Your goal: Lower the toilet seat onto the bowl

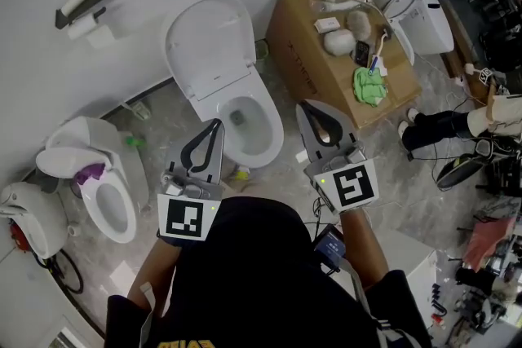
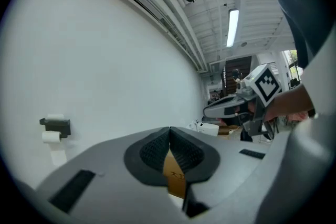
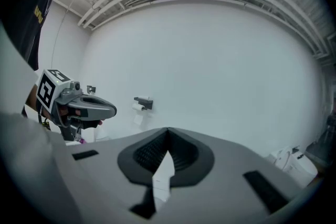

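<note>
Both grippers are empty. The left gripper's (image 1: 218,124) jaws are pressed together at the tips with nothing between them, and the right gripper's (image 1: 305,107) jaws are closed and empty as well.

The toilet seat (image 1: 209,45) stands raised with the lid behind it, leaning back toward the wall above the open bowl (image 1: 275,136). The toilet sits on the floor along the wall edge, between a smaller toilet (image 1: 104,190) and a cardboard box (image 1: 303,45).

The seat looks like rigid moulded plastic, fairly light, smooth and probably slippery. It pivots on hinges at the back of the bowl. The best hold is likely its top free edge, farthest from the hinges, either hooked from behind with closed jaws or pinched after opening them. It could slam if let go, so a guided descent seems wise.

The two hands are held out in front of the person at about the same height. The left gripper points roughly level at the bowl's near left side. The right gripper is tipped slightly down beside the bowl's right flank. Neither touches the seat.
</note>
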### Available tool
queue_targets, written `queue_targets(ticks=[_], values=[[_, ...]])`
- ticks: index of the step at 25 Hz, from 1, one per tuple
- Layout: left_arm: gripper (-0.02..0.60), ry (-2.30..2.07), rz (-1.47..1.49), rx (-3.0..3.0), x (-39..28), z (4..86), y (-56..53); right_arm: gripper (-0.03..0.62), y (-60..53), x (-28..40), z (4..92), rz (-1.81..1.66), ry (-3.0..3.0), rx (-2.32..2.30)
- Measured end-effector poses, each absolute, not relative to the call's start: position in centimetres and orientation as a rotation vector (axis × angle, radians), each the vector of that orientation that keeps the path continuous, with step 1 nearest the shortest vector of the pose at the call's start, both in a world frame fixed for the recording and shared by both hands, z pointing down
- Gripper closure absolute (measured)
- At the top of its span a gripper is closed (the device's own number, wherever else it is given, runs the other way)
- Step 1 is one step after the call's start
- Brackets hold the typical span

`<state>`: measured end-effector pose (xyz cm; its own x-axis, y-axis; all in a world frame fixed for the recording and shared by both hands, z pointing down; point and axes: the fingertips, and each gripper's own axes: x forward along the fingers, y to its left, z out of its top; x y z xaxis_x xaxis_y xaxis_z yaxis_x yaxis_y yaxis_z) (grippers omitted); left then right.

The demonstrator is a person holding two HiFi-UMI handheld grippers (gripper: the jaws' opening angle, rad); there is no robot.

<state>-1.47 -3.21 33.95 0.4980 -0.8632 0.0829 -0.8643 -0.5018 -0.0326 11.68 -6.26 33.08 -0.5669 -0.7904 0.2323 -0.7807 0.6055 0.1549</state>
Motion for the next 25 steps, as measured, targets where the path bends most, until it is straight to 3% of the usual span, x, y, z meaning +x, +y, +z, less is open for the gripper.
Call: queue_targets(ticks=[12,22,25], values=[[0.569,-1.512,0.191,2.676,-1.4,35.2,-2.9,0.599,-7.0,9.2,32.6,-0.105,-2.598,1.192],[0.569,-1.480,0.179,2.668,-0.9,36.0,-3.2,0.599,-6.6,11.6,32.7,-0.086,-2.534,1.243],[0.569,-1.427,0.307,2.782,-0.2,36.1,-2.9,0.599,-6.7,11.5,32.9,-0.087,-2.540,1.252]])
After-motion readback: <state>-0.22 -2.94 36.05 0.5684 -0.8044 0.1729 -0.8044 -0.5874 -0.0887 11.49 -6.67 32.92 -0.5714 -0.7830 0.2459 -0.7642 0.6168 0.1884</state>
